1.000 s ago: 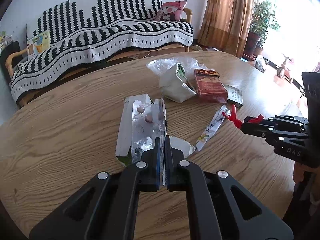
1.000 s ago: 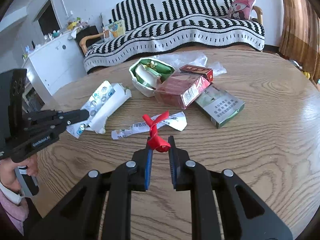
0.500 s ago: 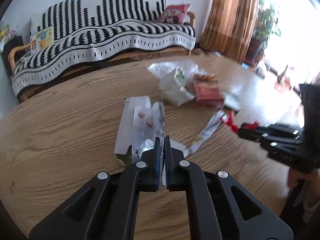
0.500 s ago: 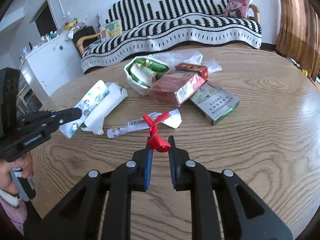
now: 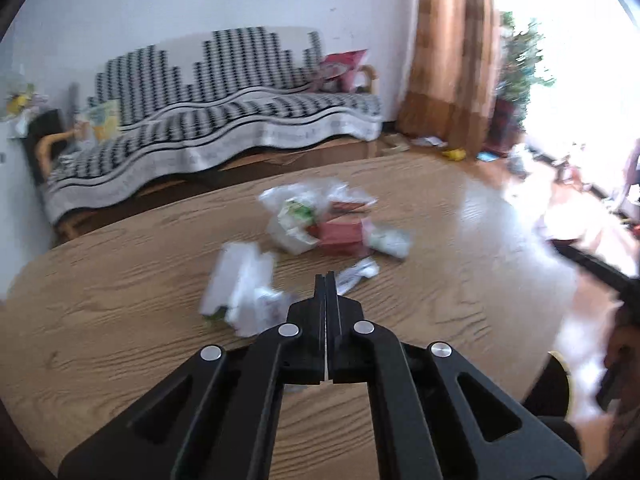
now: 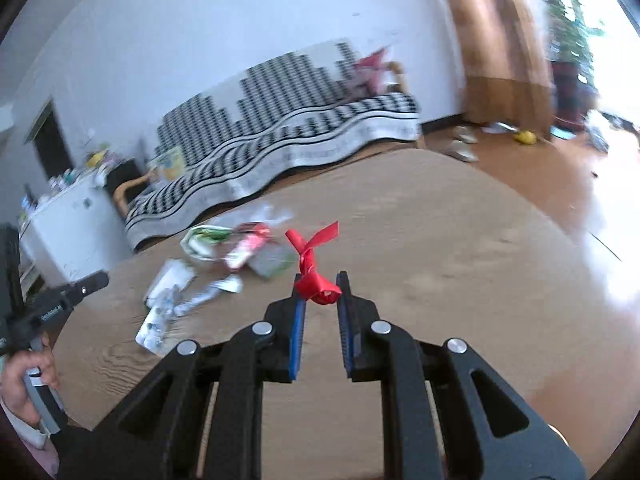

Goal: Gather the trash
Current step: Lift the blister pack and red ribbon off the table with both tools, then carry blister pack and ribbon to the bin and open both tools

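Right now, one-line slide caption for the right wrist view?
Right gripper jaws pinch a red ribbon scrap above the wooden table, trash pile behind.

Knotted red ribbon scrap (image 6: pixel 316 276), off the table, pinched at its lower loop. Blurred heap of wrappers, red box and white paper packet (image 5: pixel 328 226) lying mid wooden table (image 5: pixel 120 320).
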